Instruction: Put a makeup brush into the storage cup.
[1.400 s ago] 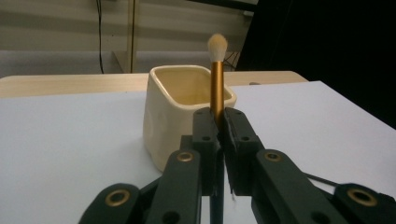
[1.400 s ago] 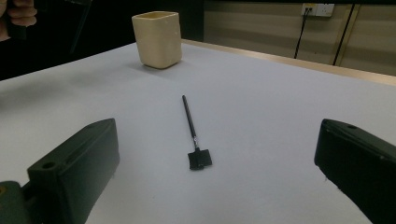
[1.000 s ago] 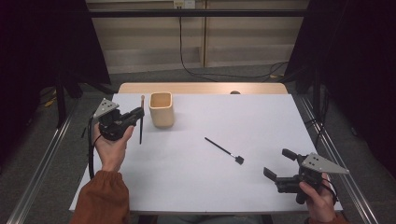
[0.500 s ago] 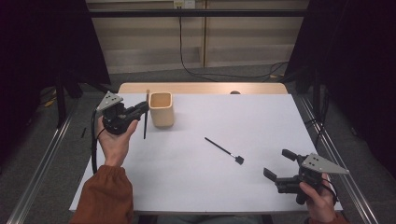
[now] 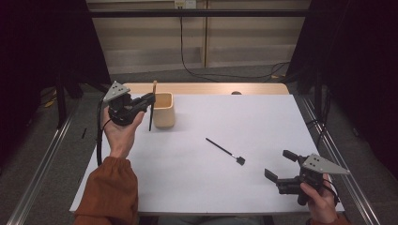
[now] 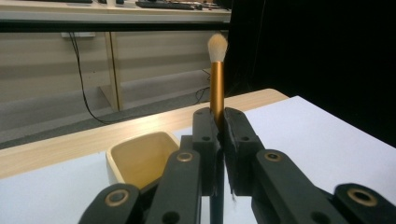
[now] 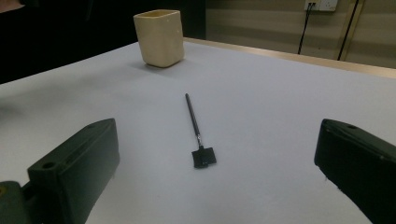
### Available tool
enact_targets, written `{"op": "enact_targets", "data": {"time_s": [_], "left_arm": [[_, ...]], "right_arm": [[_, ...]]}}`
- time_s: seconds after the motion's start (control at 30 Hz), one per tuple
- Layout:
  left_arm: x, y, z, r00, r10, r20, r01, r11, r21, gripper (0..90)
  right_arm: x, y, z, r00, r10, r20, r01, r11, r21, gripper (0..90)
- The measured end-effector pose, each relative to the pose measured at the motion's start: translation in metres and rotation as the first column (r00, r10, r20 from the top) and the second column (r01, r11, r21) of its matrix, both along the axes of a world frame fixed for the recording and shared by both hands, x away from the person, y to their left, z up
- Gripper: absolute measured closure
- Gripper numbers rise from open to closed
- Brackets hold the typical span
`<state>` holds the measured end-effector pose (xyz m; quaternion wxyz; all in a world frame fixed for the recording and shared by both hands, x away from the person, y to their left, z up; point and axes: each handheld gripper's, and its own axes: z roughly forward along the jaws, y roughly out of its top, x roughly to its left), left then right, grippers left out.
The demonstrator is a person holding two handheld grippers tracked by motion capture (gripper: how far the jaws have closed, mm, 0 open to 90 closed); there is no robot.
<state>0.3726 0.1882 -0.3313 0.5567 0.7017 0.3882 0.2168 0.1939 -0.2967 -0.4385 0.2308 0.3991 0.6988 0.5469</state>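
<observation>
My left gripper (image 5: 149, 101) is shut on a makeup brush (image 5: 151, 112) with a gold ferrule and a black handle, held upright just left of the cream square cup (image 5: 163, 109). In the left gripper view the brush (image 6: 216, 79) rises between the closed jaws with its white bristle tip on top, and the cup (image 6: 140, 156) sits below and to the left. A small black flat-headed brush (image 5: 225, 151) lies on the white table mid-right. My right gripper (image 5: 279, 165) rests open at the front right, facing that black brush (image 7: 196, 131) and the cup (image 7: 159, 37).
The white tabletop (image 5: 244, 117) has a wooden strip (image 5: 211, 88) along its far edge. Metal rails (image 5: 42, 159) run along both sides of the table. Cables (image 5: 197, 70) lie on the floor beyond it.
My left gripper has risen and shifted right toward the cup, carrying the brush upright. The right gripper has stayed where it was.
</observation>
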Motion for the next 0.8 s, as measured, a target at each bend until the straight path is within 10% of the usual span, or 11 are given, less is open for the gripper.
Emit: {"op": "enact_targets", "data": {"time_s": [0.8], "left_arm": [[0.034, -0.011, 0.021, 0.9986, 0.034, 0.042, -0.035, 0.999, 0.028, 84.1]], "right_arm": [[0.0, 0.0, 0.0, 1.0, 0.003, -0.003, -0.003, 1.0, 0.003, 0.0]]}}
